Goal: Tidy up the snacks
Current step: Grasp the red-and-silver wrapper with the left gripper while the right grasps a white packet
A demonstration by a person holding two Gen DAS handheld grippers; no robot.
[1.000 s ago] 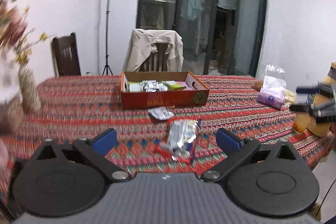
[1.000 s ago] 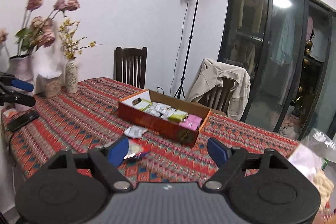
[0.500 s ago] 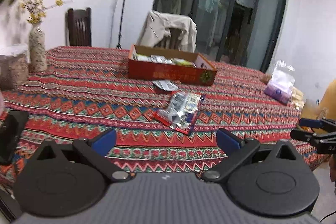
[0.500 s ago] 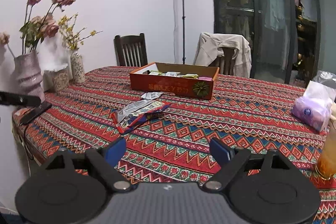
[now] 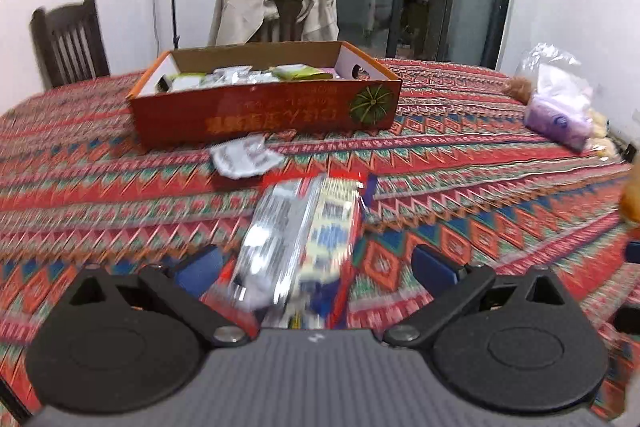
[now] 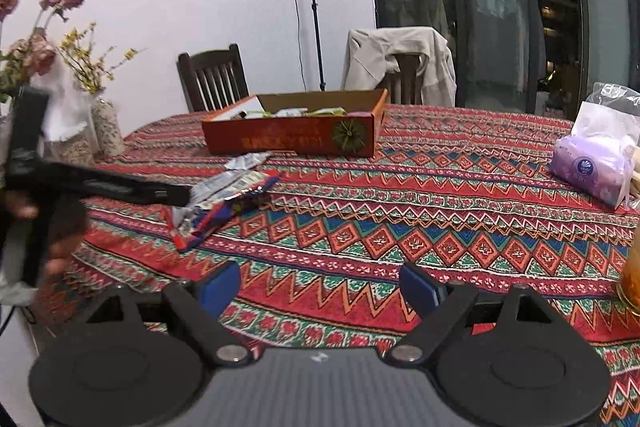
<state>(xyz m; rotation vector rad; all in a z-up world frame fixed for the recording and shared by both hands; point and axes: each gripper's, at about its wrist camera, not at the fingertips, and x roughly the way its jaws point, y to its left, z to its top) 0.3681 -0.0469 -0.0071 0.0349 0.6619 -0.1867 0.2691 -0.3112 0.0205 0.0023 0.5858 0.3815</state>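
The left gripper (image 5: 314, 265) is spread wide, its blue pads on either side of the near end of the large snack packet (image 5: 298, 239), with visible gaps, so nothing is gripped. That packet lies flat on the patterned surface (image 5: 460, 187); in the left wrist view its long axis runs from near, under the gripper, toward far and slightly right, pointing roughly at the orange cardboard box (image 5: 264, 115). In the right wrist view the same packet lies left of centre, angled from near-left to far-right.

A small white packet (image 5: 244, 159) lies beyond it, just in front of the box's near wall. The box holds several small packets and stands with its long side facing the cameras.

The right gripper (image 6: 320, 285) is also released and empty, hovering over bare cloth near the surface's near edge. A purple tissue pack (image 6: 592, 167) sits at the far right.
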